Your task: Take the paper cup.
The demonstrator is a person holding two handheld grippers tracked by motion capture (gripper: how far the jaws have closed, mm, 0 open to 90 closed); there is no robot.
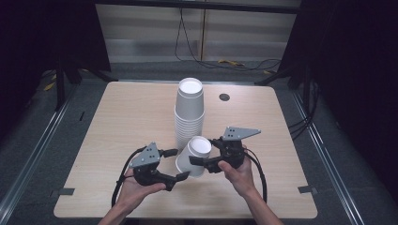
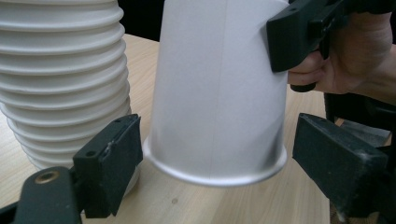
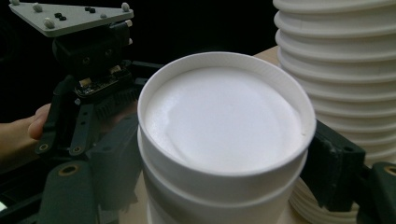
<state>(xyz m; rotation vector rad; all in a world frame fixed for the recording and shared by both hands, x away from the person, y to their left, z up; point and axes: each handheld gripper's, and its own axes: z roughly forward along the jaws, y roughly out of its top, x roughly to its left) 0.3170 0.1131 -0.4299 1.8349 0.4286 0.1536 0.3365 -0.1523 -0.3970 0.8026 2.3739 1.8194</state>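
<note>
One inverted white paper cup (image 1: pixel 193 155) sits near the middle of the surface (image 1: pixel 117 122), a little toward the near edge, with its closed base up and its wide rim down. In the left gripper view the rim (image 2: pixel 215 175) appears lifted at the near side, so the cup looks tilted, though whether any part of it rests on the wood I cannot tell. In the right gripper view a second rim shows just below the top one, so this may be two nested cups rather than one.

The right gripper (image 1: pixel 202 161) grasps the cup by its upper part: one black jaw lies against each side of the wall below the base, and the pads press on it. The person's right hand (image 1: pixel 239 174) holds that gripper from the near right.

The left gripper (image 1: pixel 174 164) is released. Its two jaws stand on either side of the cup's lower rim, close to it but with a clear gap at the right-hand jaw, so it is not clamping anything. The left hand (image 1: pixel 136 190) holds it from the near left.

Just behind the cup, toward the far edge, a tall stack of cups (image 1: pixel 189 111) stands upside down, close beside the held cup. A small dark round hole (image 1: pixel 224 97) lies in the surface near the far edge, to the right of the stack.
</note>
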